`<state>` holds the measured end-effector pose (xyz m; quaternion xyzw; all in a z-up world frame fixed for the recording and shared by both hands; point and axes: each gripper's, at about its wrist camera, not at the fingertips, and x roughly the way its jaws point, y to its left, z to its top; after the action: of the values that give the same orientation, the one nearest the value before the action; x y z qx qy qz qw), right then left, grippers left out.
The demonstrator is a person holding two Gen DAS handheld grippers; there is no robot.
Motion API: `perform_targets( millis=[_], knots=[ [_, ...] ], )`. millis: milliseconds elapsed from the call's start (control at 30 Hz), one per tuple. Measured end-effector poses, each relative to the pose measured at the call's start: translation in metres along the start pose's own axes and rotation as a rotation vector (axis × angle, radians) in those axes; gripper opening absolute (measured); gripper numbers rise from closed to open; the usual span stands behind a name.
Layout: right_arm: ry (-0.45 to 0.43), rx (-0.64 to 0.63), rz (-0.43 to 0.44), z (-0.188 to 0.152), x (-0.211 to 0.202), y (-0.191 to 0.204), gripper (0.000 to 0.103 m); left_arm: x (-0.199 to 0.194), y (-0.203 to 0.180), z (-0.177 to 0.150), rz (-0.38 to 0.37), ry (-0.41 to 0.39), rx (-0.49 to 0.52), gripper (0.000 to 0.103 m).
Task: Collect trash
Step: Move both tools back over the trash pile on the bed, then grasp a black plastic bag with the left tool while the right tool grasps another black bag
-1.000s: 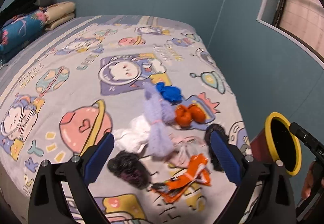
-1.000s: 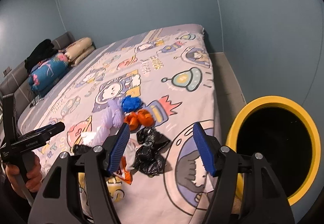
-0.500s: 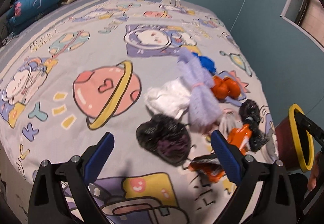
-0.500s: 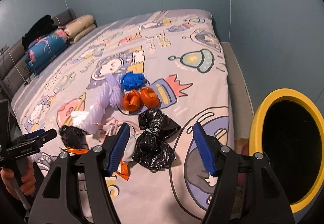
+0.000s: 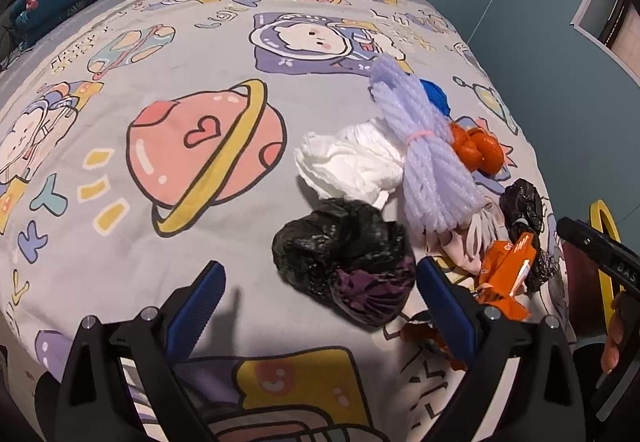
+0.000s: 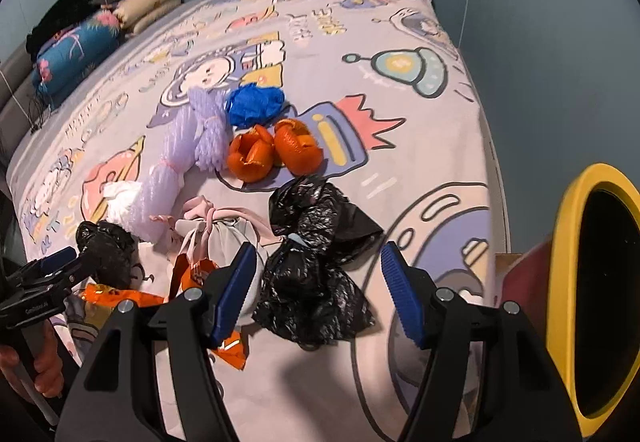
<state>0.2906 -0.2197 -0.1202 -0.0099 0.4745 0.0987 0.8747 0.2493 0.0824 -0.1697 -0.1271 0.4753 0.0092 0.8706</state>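
Trash lies in a pile on the cartoon bedsheet [image 5: 120,178]. My left gripper [image 5: 320,302] is open and empty, just short of a crumpled black bag [image 5: 344,258]. Beyond it lie white tissue [image 5: 348,162], a lilac foam net [image 5: 424,150], orange peels [image 5: 476,150] and an orange wrapper [image 5: 508,266]. My right gripper [image 6: 320,294] is open and empty, low over another black bag [image 6: 316,254]. Orange peels [image 6: 276,150], a blue wad [image 6: 256,102] and a pink tied bag [image 6: 220,226] lie farther back. A yellow-rimmed bin [image 6: 600,302] stands at the right.
Pillows and a blue bolster [image 6: 76,50] lie at the head of the bed. Blue walls enclose the far side and right. The bin's rim [image 5: 600,226] shows beside the bed's right edge in the left wrist view. The left gripper [image 6: 44,282] shows at the right wrist view's lower left.
Both grippers have come down and closer to the trash pile. The left one now faces the near black bag; the right one hangs over the other black bag. Both stay open.
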Motion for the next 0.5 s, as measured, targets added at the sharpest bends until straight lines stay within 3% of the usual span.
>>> perform_targets(
  millis=[367, 500],
  knots=[
    [0.054, 0.024, -0.003, 0.005, 0.034, 0.0, 0.06, 0.014, 0.0, 0.0, -0.016, 0.009, -0.008, 0.092],
    [0.087, 0.033, 0.017, 0.003, 0.046, -0.003, 0.048, 0.02, -0.005, -0.002, -0.035, 0.014, 0.003, 0.076]
  ],
)
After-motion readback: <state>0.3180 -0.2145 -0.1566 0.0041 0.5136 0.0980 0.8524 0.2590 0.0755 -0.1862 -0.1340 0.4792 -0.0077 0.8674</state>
